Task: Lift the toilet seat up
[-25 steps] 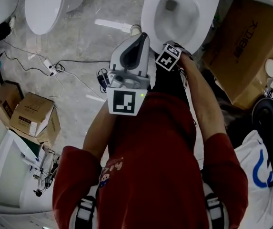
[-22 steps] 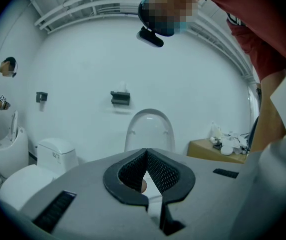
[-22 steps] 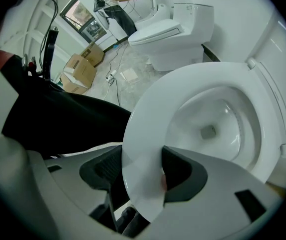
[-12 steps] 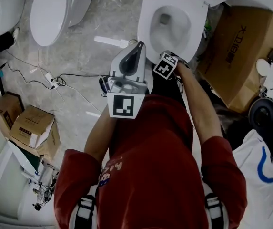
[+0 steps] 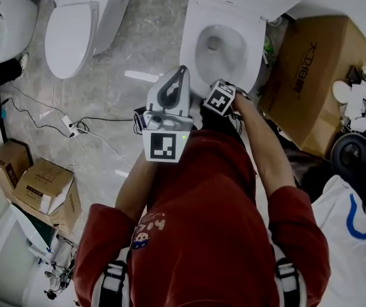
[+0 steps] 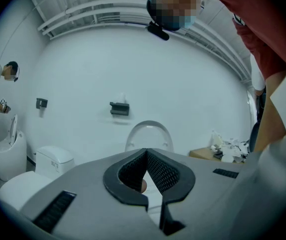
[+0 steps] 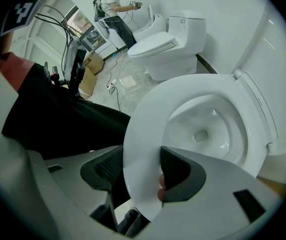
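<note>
The white toilet (image 5: 218, 47) stands at the top middle of the head view, its lid (image 7: 255, 106) raised against the tank. My right gripper (image 7: 143, 176) is shut on the front rim of the toilet seat (image 7: 143, 129), one dark pad on each side of the rim. In the head view the right gripper (image 5: 223, 89) sits at the seat's (image 5: 194, 69) near edge, mostly hidden under its marker cube. My left gripper (image 5: 183, 70) is held beside the toilet's left front, shut with nothing in it; its tips (image 6: 145, 153) touch and point toward the wall.
A second toilet (image 5: 71, 27) with closed lid stands to the left. A big cardboard box (image 5: 310, 69) lies right of the toilet, small boxes (image 5: 42, 178) at far left. Cables (image 5: 74, 117) cross the floor. Another person (image 7: 115, 4) stands by the far wall.
The head view has drifted so the toilet sits lower and more to the left. Both grippers keep their places relative to the seat's front edge.
</note>
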Available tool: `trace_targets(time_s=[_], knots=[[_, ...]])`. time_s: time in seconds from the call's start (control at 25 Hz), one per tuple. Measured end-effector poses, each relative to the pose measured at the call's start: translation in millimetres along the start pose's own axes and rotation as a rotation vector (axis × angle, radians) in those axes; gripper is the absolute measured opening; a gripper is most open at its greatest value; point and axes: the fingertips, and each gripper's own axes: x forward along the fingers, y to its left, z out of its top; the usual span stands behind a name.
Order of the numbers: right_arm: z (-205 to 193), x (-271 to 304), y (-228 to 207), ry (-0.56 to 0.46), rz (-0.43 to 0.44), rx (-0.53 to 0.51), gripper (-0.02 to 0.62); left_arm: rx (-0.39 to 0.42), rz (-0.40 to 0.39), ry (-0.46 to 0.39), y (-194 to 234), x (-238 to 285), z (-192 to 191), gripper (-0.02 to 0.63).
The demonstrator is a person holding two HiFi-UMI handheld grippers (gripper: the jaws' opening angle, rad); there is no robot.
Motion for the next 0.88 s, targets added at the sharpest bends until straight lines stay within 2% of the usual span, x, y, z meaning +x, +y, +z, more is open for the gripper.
trace_targets(time_s=[0.16, 0.88], knots=[[3.6, -11.5, -0.8, -0.004, -0.005, 0.002, 0.236, 0.0, 0.001, -0.039, 1.9, 5.5, 14.0, 0.011], [15.0, -54.0, 0.8, -0.035, -0.047, -0.044, 0.215, 0.046, -0.03, -0.095, 3.6, 13.1, 45.0, 0.011]])
